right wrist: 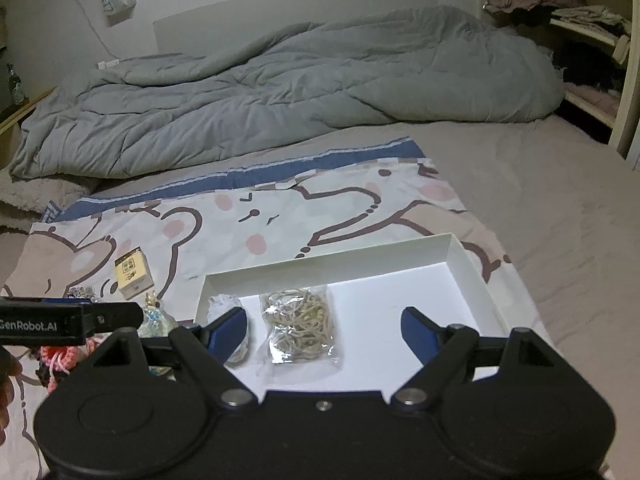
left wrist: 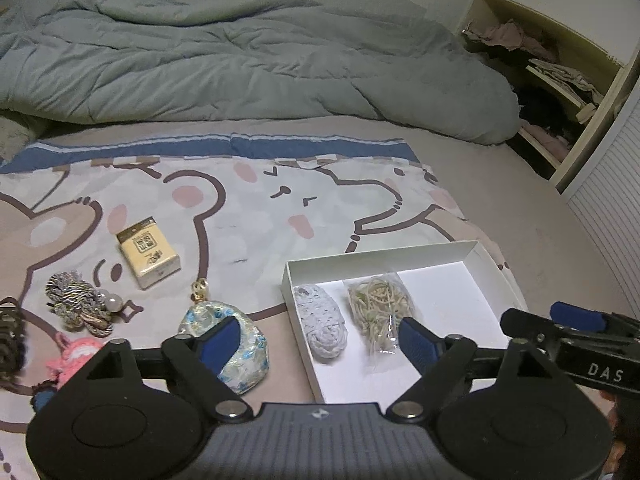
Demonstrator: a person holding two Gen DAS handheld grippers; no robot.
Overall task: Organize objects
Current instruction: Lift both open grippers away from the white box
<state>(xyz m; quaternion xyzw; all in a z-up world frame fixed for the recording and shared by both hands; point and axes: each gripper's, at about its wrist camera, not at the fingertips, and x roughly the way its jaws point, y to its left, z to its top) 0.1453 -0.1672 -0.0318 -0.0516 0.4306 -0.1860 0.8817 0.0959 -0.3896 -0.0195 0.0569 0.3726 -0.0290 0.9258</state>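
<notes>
A shallow white box [left wrist: 376,258] lies on the cartoon-print cloth. In it are a white crocheted roll [left wrist: 324,324] and a clear bag of rubber bands [left wrist: 380,316]. My left gripper [left wrist: 320,340] hovers open above the box's left end, nothing between its pads. Left of the box lie a blue-gold brocade pouch [left wrist: 244,360], a yellow packet [left wrist: 148,252], a braided clip with pearls [left wrist: 80,308] and a pink crocheted piece [left wrist: 70,360]. My right gripper [right wrist: 324,326] hangs open and empty over the bag of rubber bands [right wrist: 300,320] and the white box [right wrist: 320,264].
A rumpled grey duvet [left wrist: 240,60] covers the far half of the bed. Open shelves with clothes [left wrist: 560,80] stand at the right. A dark object [left wrist: 8,336] sits at the left edge. The right part of the box floor [right wrist: 420,292] is bare.
</notes>
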